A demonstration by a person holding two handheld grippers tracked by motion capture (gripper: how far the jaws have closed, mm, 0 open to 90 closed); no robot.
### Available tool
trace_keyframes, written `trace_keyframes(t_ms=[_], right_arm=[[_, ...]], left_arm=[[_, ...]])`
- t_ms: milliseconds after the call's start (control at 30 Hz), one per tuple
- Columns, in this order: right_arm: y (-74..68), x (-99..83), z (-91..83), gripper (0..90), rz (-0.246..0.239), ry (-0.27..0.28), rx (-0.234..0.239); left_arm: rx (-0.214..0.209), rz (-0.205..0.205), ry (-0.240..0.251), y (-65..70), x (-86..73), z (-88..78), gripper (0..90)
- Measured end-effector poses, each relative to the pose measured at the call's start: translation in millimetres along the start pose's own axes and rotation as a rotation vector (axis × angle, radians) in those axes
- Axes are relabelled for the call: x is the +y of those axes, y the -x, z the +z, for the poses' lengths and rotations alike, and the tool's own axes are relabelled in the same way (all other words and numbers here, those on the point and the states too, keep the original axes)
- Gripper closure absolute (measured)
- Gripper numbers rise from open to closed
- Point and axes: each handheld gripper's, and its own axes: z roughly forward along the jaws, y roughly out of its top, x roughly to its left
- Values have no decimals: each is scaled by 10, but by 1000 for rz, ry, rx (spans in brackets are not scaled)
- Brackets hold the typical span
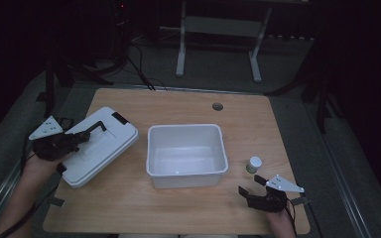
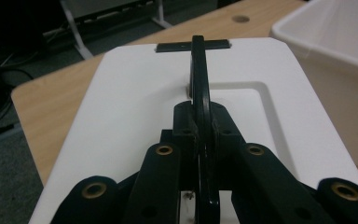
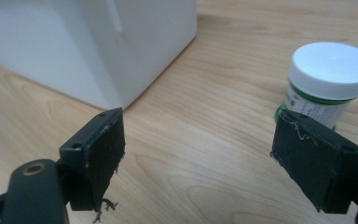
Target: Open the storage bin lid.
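High view: white lid [image 1: 98,146] lying flat at the left of the wooden surface [image 1: 178,208], just beside the open white bin [image 1: 186,154]; left tool [image 1: 82,136] clamped on the lid's black handle [image 1: 97,128]; right tool [image 1: 252,185] low at the near right, jaws spread, close to the small white-capped jar [image 1: 253,164]; dark room beyond, grey floor, cables and a white frame stand [image 1: 218,39] at the back.

Left gripper view: jaws pinched tight on the thin black handle [image 2: 199,84], raised edge-on over the lid [image 2: 121,116]; likely light, stiff moulded plastic, smooth and a little slippery, so the handle looks the soundest hold; prone to swing or tilt from so narrow a grip.

Right gripper view: jaws wide apart, holding nothing; jar [image 3: 328,81] just beyond the right jaw, upright on the surface [image 3: 191,154]; bin wall [image 3: 98,46] to the left; jar probably light and rigid, best taken around the body below the cap.
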Motion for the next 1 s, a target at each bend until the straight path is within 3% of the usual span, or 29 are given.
trace_keyframes(t_ms=[67, 267, 333, 400, 467, 733, 767, 833, 1000], right_arm=[[-5, 1, 12, 220, -15, -9, -15], [-16, -36, -67, 210, -38, 13, -6], [3, -46, -99, 200, -26, 33, -17], [40, -49, -122, 195, -24, 50, -4], [60, -48, -146, 195, -41, 53, -21], [72, -58, -162, 198, -31, 37, -42], [73, -55, -163, 198, -32, 37, -46], [77, -44, -167, 198, -21, 39, -44], [113, -39, -199, 187, 12, 40, -78]], left_arm=[[-1, -7, -9, 21, -80, 55, 832], [8, -41, -16, 60, -287, 203, 832], [27, -42, -11, 92, -336, 266, 832], [25, -60, -12, 108, -378, 325, 832], [19, -62, -25, 132, -427, 398, 832], [7, -83, -51, 191, -551, 573, 832], [20, -73, -53, 205, -568, 594, 832], [10, -93, -62, 197, -594, 630, 831], [2, -95, -81, 223, -639, 683, 832]])
